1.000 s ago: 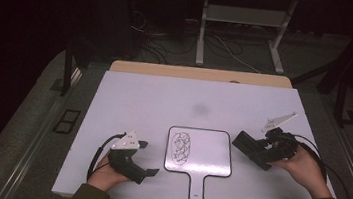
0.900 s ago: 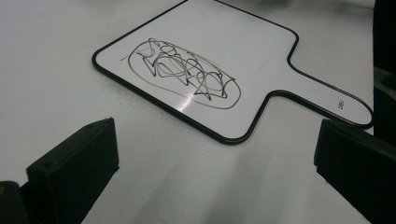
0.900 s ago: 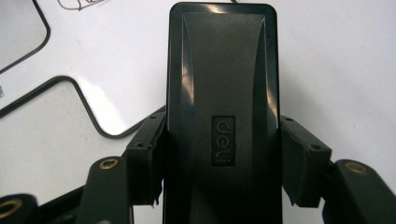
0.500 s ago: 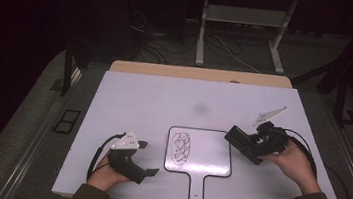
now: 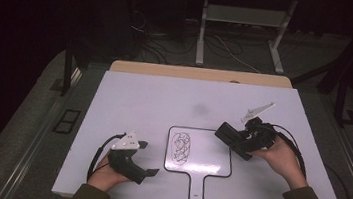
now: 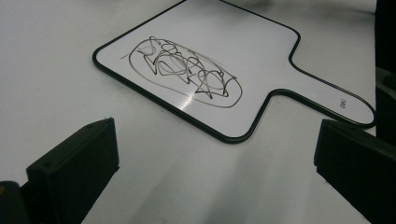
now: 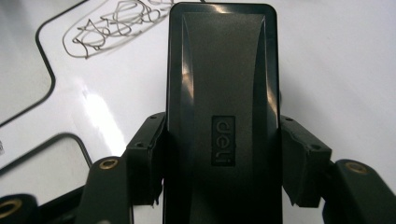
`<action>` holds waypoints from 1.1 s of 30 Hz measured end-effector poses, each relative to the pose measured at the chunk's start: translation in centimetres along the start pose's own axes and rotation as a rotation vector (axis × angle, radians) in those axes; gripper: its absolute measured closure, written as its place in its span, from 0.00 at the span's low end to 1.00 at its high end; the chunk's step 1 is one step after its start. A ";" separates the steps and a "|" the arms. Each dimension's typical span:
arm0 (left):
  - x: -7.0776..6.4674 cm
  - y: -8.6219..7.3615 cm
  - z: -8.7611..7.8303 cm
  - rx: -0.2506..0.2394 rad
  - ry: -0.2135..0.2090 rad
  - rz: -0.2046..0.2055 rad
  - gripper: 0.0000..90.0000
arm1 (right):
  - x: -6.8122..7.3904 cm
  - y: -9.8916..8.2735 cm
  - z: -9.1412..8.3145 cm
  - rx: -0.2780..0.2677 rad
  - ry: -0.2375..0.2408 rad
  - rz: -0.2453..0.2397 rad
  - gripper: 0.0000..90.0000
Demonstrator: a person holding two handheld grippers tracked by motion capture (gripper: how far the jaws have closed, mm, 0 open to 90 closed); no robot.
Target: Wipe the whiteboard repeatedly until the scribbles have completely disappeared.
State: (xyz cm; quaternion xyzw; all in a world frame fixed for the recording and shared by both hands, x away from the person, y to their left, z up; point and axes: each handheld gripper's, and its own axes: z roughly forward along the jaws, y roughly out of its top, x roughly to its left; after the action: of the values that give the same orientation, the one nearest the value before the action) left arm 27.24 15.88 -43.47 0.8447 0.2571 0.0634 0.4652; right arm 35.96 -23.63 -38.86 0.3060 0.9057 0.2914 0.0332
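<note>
While the left gripper point(image 5: 148, 171) rests with fingers spread, the right gripper point(image 5: 232, 142) clamps an eraser point(image 7: 223, 112) over the scribbled whiteboard point(image 5: 208, 159).

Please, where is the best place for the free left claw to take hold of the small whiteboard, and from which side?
Probably the handle of the whiteboard. It is narrow enough to fit between the open jaws of the left claw, juts toward the person's edge, lies nearest that claw, and is free of the scribble. Come from its left side, low, since the board lies flat.

A white board point(image 5: 203, 155) edged in black is marked with a dark scribble point(image 6: 187, 72); beside it, a black eraser point(image 7: 223, 107) is seen.
</note>
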 end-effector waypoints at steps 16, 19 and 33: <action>0.0 0.0 -0.1 -0.005 -0.004 0.006 0.00 | 2.0 3.9 3.2 0.035 0.020 -0.067 0.43; 0.1 0.0 -0.1 -0.009 -0.003 0.001 0.00 | 2.2 4.4 3.8 0.042 0.017 -0.079 0.43; 0.0 0.0 0.0 -0.018 -0.003 -0.010 0.00 | 3.0 7.1 7.4 0.098 0.020 -0.135 0.43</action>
State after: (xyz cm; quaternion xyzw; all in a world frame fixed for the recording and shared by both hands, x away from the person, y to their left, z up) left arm 27.27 15.92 -43.47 0.8392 0.2598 0.0623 0.4736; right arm 39.05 -13.57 -40.73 0.2423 0.9378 0.2471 0.0288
